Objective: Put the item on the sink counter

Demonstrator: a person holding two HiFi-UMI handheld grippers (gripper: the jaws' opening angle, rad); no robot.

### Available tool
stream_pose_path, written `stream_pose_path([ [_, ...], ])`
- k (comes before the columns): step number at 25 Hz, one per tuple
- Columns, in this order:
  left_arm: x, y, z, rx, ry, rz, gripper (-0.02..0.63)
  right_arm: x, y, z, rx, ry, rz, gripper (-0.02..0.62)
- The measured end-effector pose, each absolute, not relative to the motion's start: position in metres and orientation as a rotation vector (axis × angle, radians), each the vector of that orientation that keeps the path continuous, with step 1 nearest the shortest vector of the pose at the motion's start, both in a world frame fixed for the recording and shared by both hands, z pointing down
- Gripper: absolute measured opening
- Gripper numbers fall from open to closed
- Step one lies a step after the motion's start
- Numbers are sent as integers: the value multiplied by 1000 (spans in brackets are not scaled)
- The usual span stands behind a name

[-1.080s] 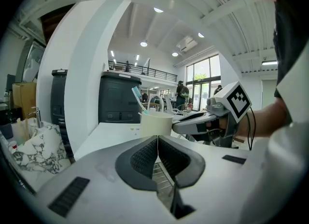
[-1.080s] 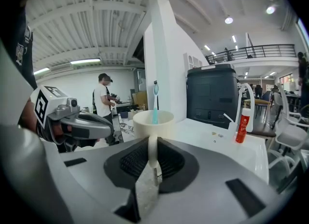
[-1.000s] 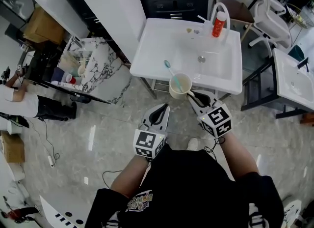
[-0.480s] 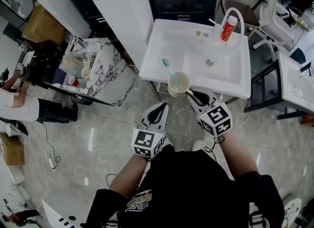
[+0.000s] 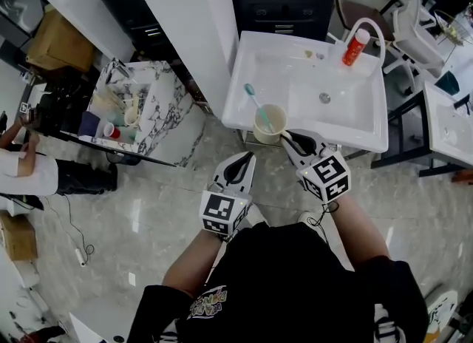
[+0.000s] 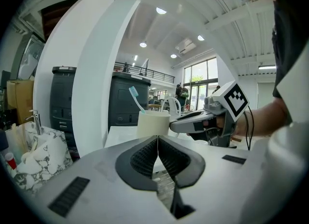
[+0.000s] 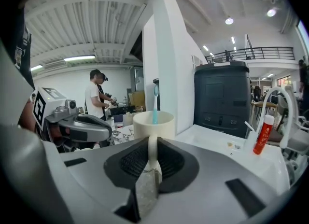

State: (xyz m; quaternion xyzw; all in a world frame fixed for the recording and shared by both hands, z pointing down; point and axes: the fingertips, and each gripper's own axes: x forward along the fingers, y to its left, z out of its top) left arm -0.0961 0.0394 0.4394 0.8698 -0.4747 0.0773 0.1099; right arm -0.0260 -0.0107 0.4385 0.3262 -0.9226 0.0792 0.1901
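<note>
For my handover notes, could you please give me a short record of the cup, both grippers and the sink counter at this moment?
cup: cream, upright, at the sink's front-left edge
inside cup: teal toothbrush
right gripper: shut on the cup's handle
left gripper: shut, empty, beside the right one
sink counter: white; red tube at its back right corner
task state: cup in the grip, not yet released
</note>
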Motion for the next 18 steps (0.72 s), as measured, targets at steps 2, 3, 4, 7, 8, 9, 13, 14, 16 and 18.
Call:
stream_pose_path([
  [2, -104, 34, 439, 2572, -1376, 226, 17, -36, -17, 438, 933, -2590, 219, 97],
  [3, -107, 31, 438, 2581, -1368, 225, 17, -40, -20, 438, 941, -2589, 217, 97],
  [4, -110, 27, 437, 2589, -1359, 224, 17, -44, -24, 437, 950, -2588, 217, 98],
  [7, -116, 18, 435, 2611, -1334, 223, 17, -52, -34, 436, 971, -2583, 217, 97],
  [8, -117, 15, 435, 2616, -1327, 221, 17, -53, -37, 437, 975, -2580, 215, 97],
  [9, -118, 13, 435, 2620, -1323, 219, 17, -55, -40, 437, 980, -2577, 212, 97],
  [13, -118, 4, 435, 2630, -1308, 213, 17, -55, -52, 435, 1002, -2573, 206, 97],
  [14, -117, 1, 435, 2631, -1305, 212, 17, -54, -55, 435, 1008, -2572, 205, 97],
  [16, -114, -4, 435, 2637, -1299, 212, 17, -52, -63, 434, 1016, -2572, 203, 98],
  [18, -111, -10, 435, 2643, -1297, 214, 17, -50, -71, 434, 1021, -2574, 202, 97],
])
